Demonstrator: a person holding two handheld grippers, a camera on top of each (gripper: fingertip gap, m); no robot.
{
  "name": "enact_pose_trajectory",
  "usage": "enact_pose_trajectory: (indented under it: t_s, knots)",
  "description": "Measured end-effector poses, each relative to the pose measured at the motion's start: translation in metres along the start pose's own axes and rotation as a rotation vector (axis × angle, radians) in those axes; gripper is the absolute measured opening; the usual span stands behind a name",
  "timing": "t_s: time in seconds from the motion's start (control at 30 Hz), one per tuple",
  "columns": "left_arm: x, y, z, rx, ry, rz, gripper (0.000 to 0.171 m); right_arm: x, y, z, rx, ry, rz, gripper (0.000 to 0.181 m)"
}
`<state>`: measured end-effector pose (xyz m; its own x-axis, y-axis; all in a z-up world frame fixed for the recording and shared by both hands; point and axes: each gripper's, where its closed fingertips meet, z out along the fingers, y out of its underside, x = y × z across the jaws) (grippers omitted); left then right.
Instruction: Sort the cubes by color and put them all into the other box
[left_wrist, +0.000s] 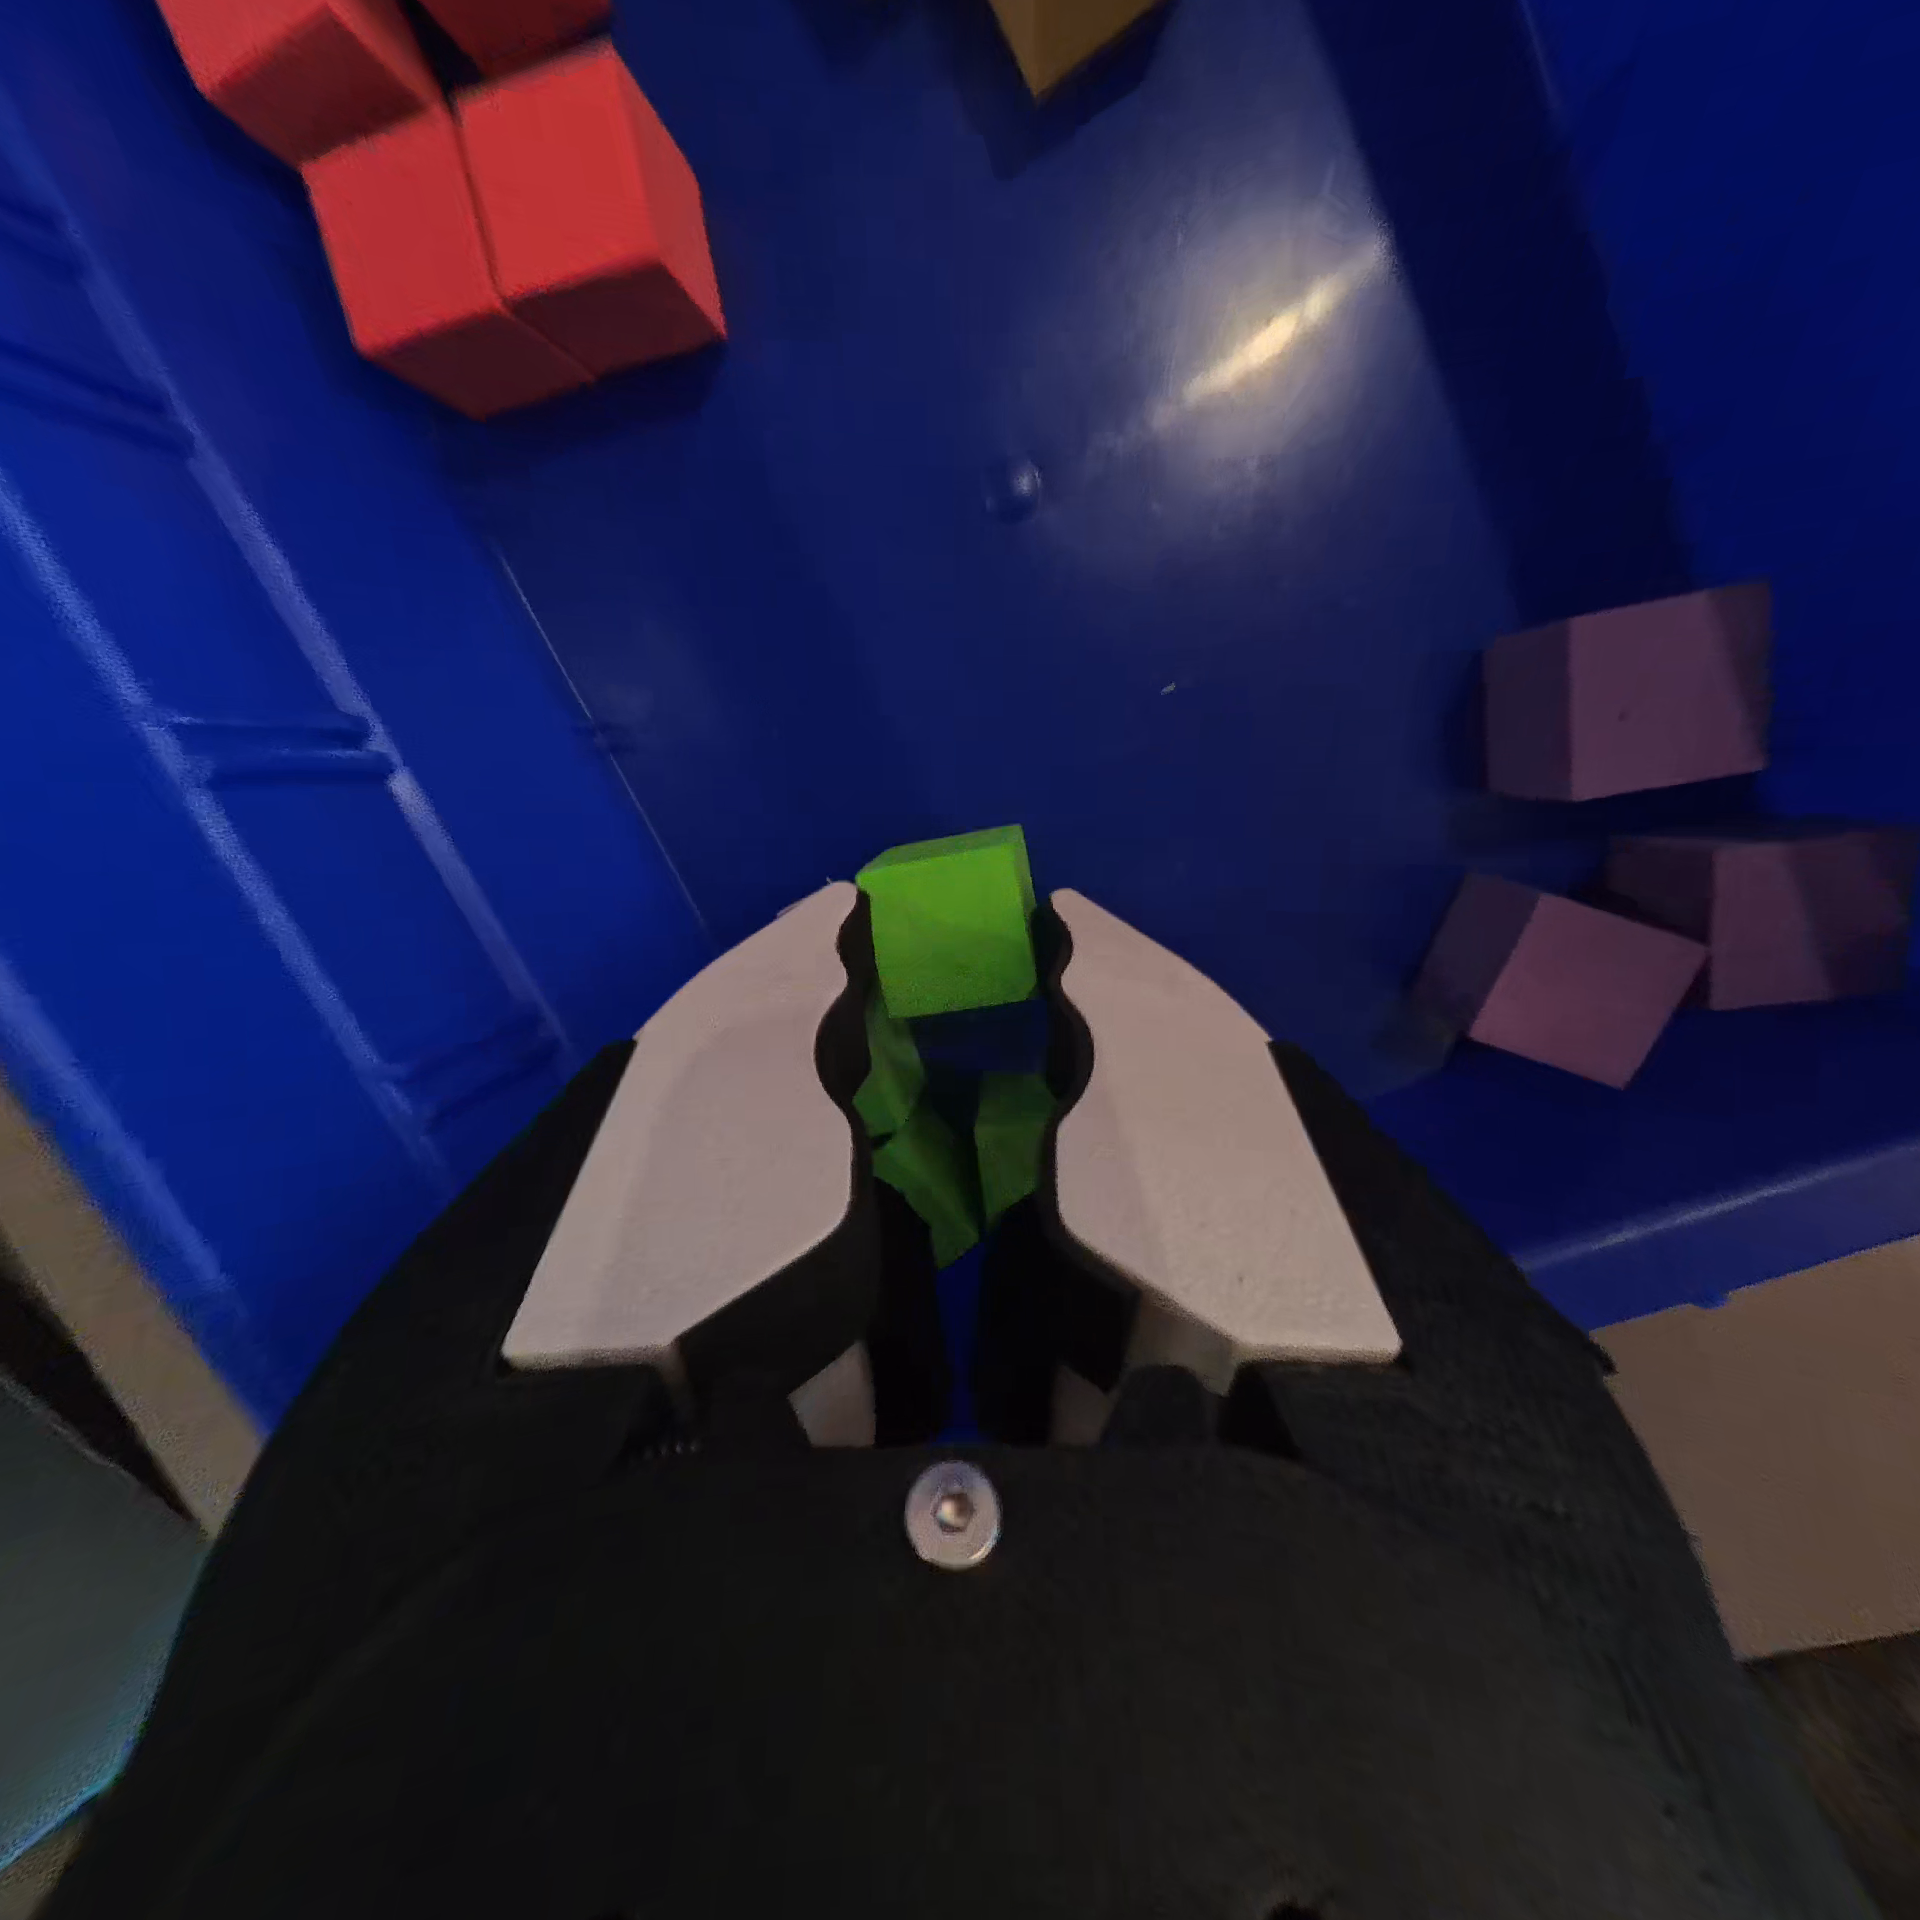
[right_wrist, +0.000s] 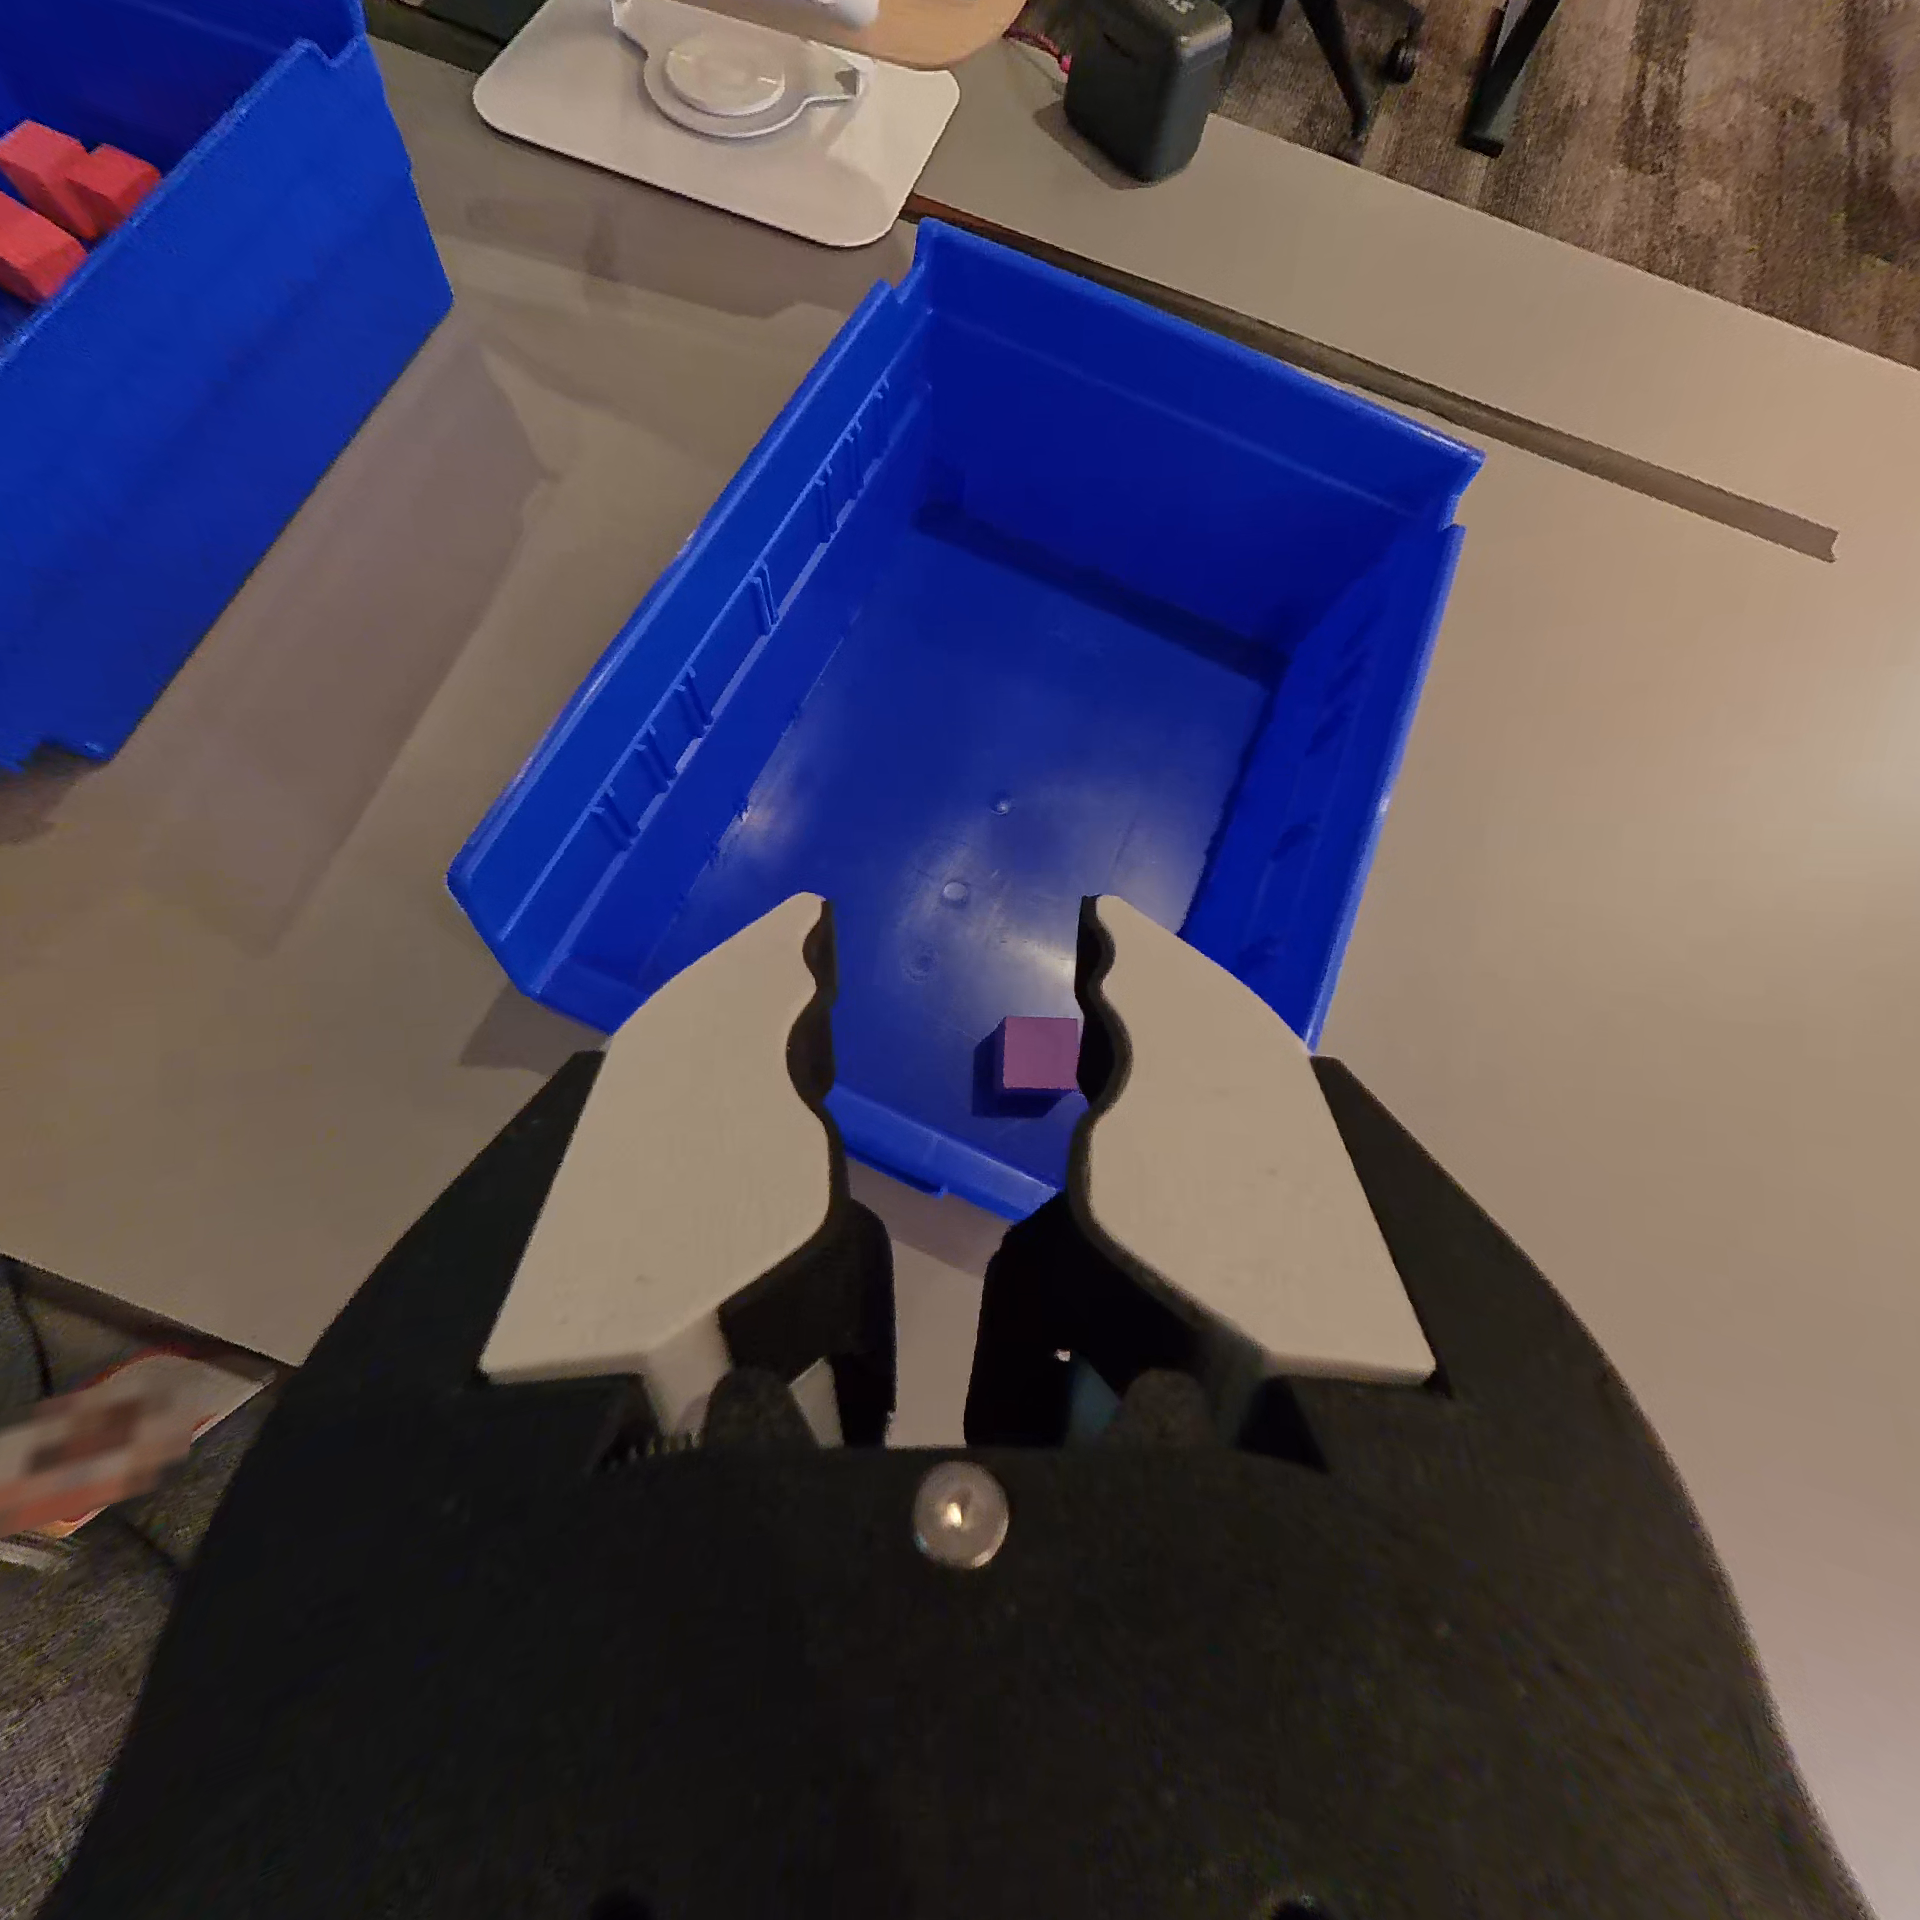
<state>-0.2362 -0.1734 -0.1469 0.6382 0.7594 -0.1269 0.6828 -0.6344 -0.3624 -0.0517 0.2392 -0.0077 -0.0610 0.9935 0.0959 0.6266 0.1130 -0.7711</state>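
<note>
A green cube (left_wrist: 951, 925) sits clamped between the fingertips of the left gripper (left_wrist: 954, 935), held above the floor of a blue bin (left_wrist: 312, 675) beside red blocks (left_wrist: 499, 208) and pale purple blocks (left_wrist: 1621, 717). Only the right wrist view shows the right gripper (right_wrist: 951, 925), jaws apart and empty, over a second blue bin (right_wrist: 1351, 779) holding one purple cube (right_wrist: 1029, 1055), on a grey table (right_wrist: 1610, 935). No writing is legible.

Green cube (left_wrist: 951, 925) — bright, matte, clamped between the fingers of the left gripper (left_wrist: 954, 914), tilted, inside a blue bin (left_wrist: 260, 727). More green pieces lie below it, partly hidden.

Purple cube (right_wrist: 1032, 1055) — small, flat on the floor of a second blue bin (right_wrist: 665, 717) near its low front lip, under the right gripper (right_wrist: 951, 914), whose fingers stand apart above it.
</note>
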Motion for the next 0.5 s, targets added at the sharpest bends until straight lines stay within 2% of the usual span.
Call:
enact_pose_trajectory:
  t_s: [0.1,0.2,0.27,0.37,0.43,0.5]
  knots:
    - [0.013,-0.021,-0.021,0.160,0.151,-0.059,0.031,0.000,-0.002,-0.001,0.009,-0.003,0.003,0.044]
    - [0.034,-0.041,-0.052,0.334,0.415,-0.131,0.030,-0.017,-0.006,0.005,0.026,-0.053,-0.028,0.044]
    - [0.052,-0.052,-0.085,0.467,0.688,-0.196,0.031,-0.054,-0.017,0.010,0.095,-0.183,-0.124,0.045]
    - [0.073,-0.057,-0.132,0.581,1.015,-0.243,0.030,-0.130,-0.044,0.009,0.332,-0.357,-0.366,0.050]
    - [0.089,-0.055,-0.155,0.603,1.149,-0.228,0.030,-0.181,-0.057,0.002,0.478,-0.454,-0.495,0.048]
    - [0.105,-0.051,-0.167,0.595,1.182,-0.182,0.030,-0.222,-0.066,0.000,0.564,-0.508,-0.601,0.048]
